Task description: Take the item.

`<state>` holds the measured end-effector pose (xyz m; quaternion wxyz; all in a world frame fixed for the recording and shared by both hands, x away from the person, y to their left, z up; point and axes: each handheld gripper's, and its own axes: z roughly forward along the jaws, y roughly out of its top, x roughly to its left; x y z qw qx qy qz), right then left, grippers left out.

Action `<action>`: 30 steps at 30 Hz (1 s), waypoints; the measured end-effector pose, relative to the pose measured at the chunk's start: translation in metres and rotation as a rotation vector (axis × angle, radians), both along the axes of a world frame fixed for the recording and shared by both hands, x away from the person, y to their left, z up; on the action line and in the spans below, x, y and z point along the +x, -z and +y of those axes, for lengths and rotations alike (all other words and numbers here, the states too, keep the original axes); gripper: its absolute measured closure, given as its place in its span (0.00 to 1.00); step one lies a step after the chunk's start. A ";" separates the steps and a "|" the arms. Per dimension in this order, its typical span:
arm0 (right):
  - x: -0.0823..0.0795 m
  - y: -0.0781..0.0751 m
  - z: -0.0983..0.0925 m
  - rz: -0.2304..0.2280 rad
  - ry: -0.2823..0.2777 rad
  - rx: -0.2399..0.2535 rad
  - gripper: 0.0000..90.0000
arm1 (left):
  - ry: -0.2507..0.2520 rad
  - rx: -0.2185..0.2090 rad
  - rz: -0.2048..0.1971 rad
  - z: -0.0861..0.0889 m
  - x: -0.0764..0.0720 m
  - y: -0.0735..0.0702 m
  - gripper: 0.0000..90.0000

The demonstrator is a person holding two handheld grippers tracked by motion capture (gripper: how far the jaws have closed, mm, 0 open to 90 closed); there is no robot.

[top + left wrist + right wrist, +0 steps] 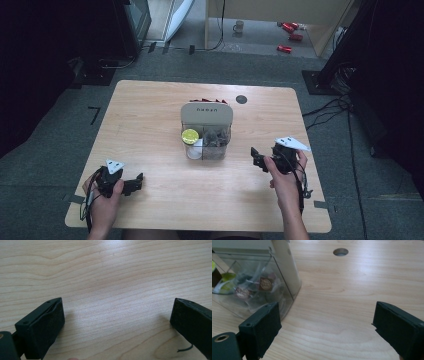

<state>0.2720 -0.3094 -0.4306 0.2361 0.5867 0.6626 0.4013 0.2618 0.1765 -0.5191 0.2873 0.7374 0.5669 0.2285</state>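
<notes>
Centrally on the wooden table (pixel 150 115) stands a clear plastic organizer box (pixel 206 131) with a beige upright back panel, and it is split into compartments. From the high view, its front left compartment holds a round yellow-lidded cup (pixel 190 136) with something white just below it, while the right compartment is packed with small dark wrapped items (pixel 215 139). Red wrappers (pixel 212 100) poke up behind the beige panel. Through the transparent wall in the right gripper view, the wrapped pieces (pixel 263 283) show round reddish-brown faces inside crinkled clear film, and a yellow-green shape sits farther in at the left. The right gripper (pixel 259 157) hovers just to the right of the box, jaws spread wide with nothing between them, its near jaw close to the box's rounded corner but apart from it. The left gripper (pixel 134 183) rests low over bare wood near the table's front left, well apart from the box, jaws likewise spread and empty. A small dark hole (pixel 241 99) lies in the tabletop behind the box.
</notes>
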 end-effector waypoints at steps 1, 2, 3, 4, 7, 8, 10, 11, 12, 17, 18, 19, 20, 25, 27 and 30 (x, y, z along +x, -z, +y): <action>0.005 -0.004 0.006 -0.006 -0.011 0.004 0.09 | 0.000 0.000 0.000 0.000 0.000 0.000 0.00; 0.005 -0.004 0.006 -0.006 -0.011 0.004 0.09 | 0.000 0.000 0.000 0.000 0.000 0.000 0.00; 0.010 -0.008 0.011 -0.014 -0.023 0.009 0.08 | 0.000 0.000 0.000 0.000 0.000 0.000 0.00; 0.012 -0.010 0.014 -0.019 -0.032 0.019 0.08 | 0.000 0.000 0.000 0.000 0.000 0.000 0.00; 0.016 -0.015 0.020 -0.031 -0.048 0.029 0.08 | -0.001 -0.001 -0.001 0.000 0.000 0.000 0.00; 0.018 -0.017 0.023 -0.036 -0.052 0.038 0.08 | -0.001 -0.002 -0.001 0.000 0.000 0.000 0.00; 0.022 -0.021 0.028 -0.050 -0.065 0.059 0.08 | -0.001 -0.002 -0.001 0.000 0.000 0.000 0.00; 0.027 -0.024 0.033 -0.054 -0.071 0.066 0.08 | -0.001 -0.001 -0.002 0.000 0.000 0.000 0.00; 0.029 -0.026 0.036 -0.060 -0.076 0.067 0.08 | -0.001 0.000 -0.002 0.000 0.000 0.000 0.00; 0.036 -0.031 0.047 -0.073 -0.103 0.067 0.08 | 0.000 0.000 -0.002 0.000 0.000 0.000 0.00; 0.037 -0.032 0.050 -0.076 -0.113 0.072 0.08 | 0.000 0.000 -0.002 0.000 0.000 0.000 0.00; 0.039 -0.033 0.053 -0.077 -0.120 0.077 0.08 | 0.000 0.000 -0.001 0.000 0.000 0.000 0.00; 0.044 -0.034 0.058 -0.072 -0.132 0.082 0.08 | 0.001 0.002 -0.001 0.000 0.000 0.000 0.00; 0.049 -0.036 0.066 -0.077 -0.141 0.084 0.16 | 0.001 0.002 0.000 0.000 0.000 0.000 0.00; 0.052 -0.036 0.071 -0.080 -0.148 0.080 0.17 | 0.001 0.002 0.000 0.000 0.000 0.000 0.00; 0.058 -0.037 0.076 -0.082 -0.149 0.064 0.20 | 0.000 0.000 0.000 0.000 0.000 0.000 0.00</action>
